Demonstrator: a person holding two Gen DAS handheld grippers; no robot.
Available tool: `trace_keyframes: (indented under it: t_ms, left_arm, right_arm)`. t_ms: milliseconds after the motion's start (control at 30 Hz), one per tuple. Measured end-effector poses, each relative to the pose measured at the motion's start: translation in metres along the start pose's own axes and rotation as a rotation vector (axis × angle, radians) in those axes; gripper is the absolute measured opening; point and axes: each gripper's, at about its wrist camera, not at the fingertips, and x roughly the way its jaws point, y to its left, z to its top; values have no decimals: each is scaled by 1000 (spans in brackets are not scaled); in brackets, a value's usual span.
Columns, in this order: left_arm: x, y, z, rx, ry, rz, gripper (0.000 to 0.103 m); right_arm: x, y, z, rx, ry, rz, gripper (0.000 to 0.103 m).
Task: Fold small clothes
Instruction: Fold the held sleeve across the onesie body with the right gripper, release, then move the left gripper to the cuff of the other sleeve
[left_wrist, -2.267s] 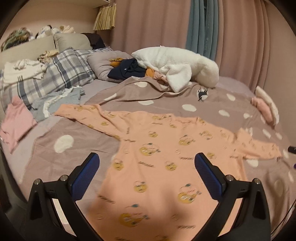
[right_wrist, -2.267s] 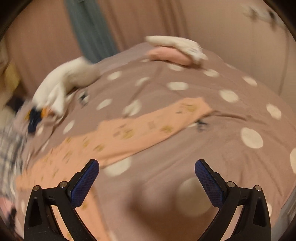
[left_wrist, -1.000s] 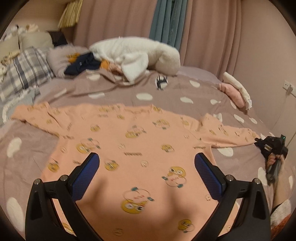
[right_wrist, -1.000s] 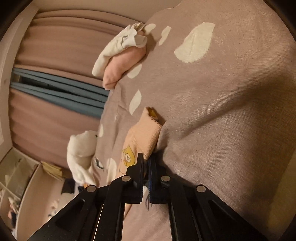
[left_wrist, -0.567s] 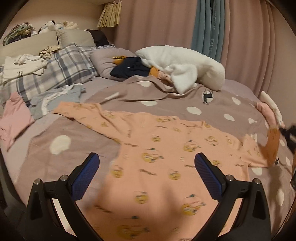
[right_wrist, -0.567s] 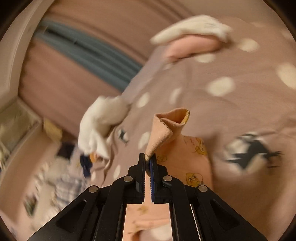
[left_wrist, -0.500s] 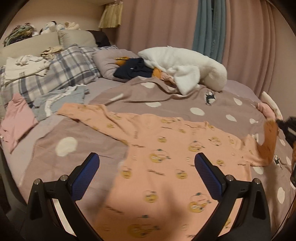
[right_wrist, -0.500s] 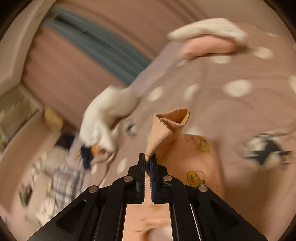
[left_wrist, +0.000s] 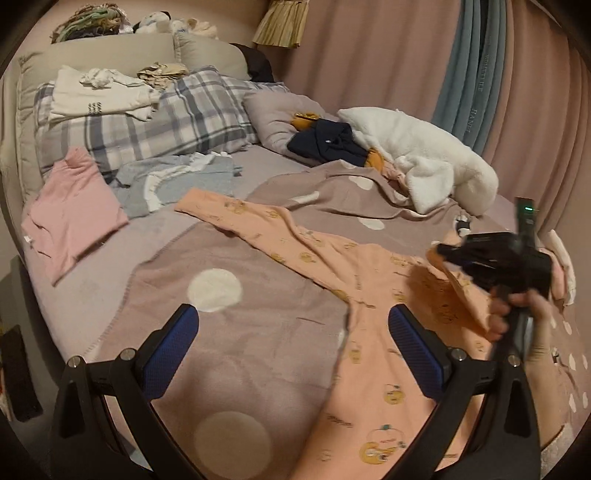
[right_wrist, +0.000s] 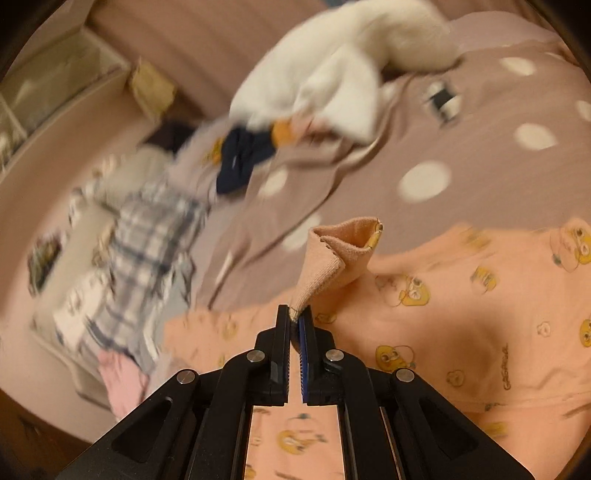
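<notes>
A: What's changed w/ the peach long-sleeved top with yellow cartoon prints (left_wrist: 373, 295)?

B: A sec ago its sleeve on my right lay flat on the mauve blanket with white dots (left_wrist: 221, 332). Now my right gripper (right_wrist: 294, 320) has it. Fingers clamped tight on the peach ribbed cuff (right_wrist: 340, 247), which sticks up toward 12 o'clock in my right wrist view. The sleeve's up off the bed and swung in over the body of the top.

A: And the left?

B: Left gripper (left_wrist: 291, 339) has drifted over to the top's other side. Fingers wide apart, nothing between them, above bare blanket. The other sleeve (left_wrist: 236, 218) lies flat, running out toward 10 o'clock in the left view.

A: So where's the fold at?

B: First sleeve fold is underway, imo. Body of the top is spread on the bed approx 5 o'clock in the left view. Next I'd lay the cuff across the chest, then let go.
</notes>
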Motion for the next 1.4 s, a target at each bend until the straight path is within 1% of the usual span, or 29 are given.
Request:
trace_keyframes:
  t_ms: [133, 200, 300, 367, 400, 433, 467, 533, 600, 700, 767, 800, 833, 867, 900, 933, 1000, 1133, 1200, 1333, 1400]
  left_arm:
    - [-3, 12, 2, 34, -33, 71, 103]
    - [-1, 21, 3, 26, -32, 64, 103]
    - [4, 32, 5, -15, -4, 23, 103]
    - [6, 38, 5, -42, 10, 7, 103]
    - [7, 38, 6, -47, 11, 6, 103]
    - [7, 39, 6, -48, 10, 12, 103]
    - [7, 39, 6, -46, 8, 18, 103]
    - [6, 40, 6, -38, 2, 31, 103]
    - [5, 41, 6, -27, -1, 37, 103]
    - [6, 47, 6, -27, -7, 46, 103]
    - [9, 56, 6, -45, 0, 41, 103]
    - [10, 59, 6, -60, 2, 34, 103]
    - [12, 64, 6, -86, 6, 21, 103]
    - [15, 68, 6, -121, 16, 7, 103]
    - [17, 71, 6, -149, 28, -6, 103]
    - [19, 73, 5, -175, 38, -22, 103]
    - [21, 70, 4, -184, 32, -30, 103]
    - [17, 52, 3, -120, -4, -11, 103]
    - [14, 43, 3, -99, -12, -47, 103]
    - [17, 34, 1, -99, -2, -158, 103]
    - [20, 30, 0, -70, -6, -164, 103]
  right_arm:
    - [24, 16, -16, -31, 57, -7, 3]
    - [34, 25, -23, -61, 72, -25, 3]
    - [44, 31, -30, -93, 106, -64, 4]
    - [49, 30, -32, -82, 145, -53, 11]
    - [52, 28, -34, -63, 184, -14, 25]
    - [55, 29, -35, -48, 204, 15, 40]
    - [55, 30, -36, -38, 216, 47, 43]
    - [52, 36, -40, -38, 241, 133, 44]
    - [45, 45, -43, -59, 241, 145, 44]
    - [25, 55, -50, -110, 221, 135, 46]
    - [7, 59, -58, -145, 193, 126, 53]
    - [-2, 59, -62, -157, 174, 110, 63]
    - [-19, 58, -67, -168, 137, 72, 75]
    - [-33, 57, -73, -175, 102, 52, 81]
    - [-42, 56, -77, -183, 74, 50, 91]
    - [-54, 54, -83, -197, 42, 54, 96]
    - [-67, 53, -90, -208, 2, 34, 97]
    - [-84, 49, -108, -272, -19, -72, 99]
    - [-92, 43, -120, -306, -43, -110, 102]
    - [-107, 21, -144, -318, -88, -202, 102]
    - [-111, 12, -150, -301, -103, -225, 102]
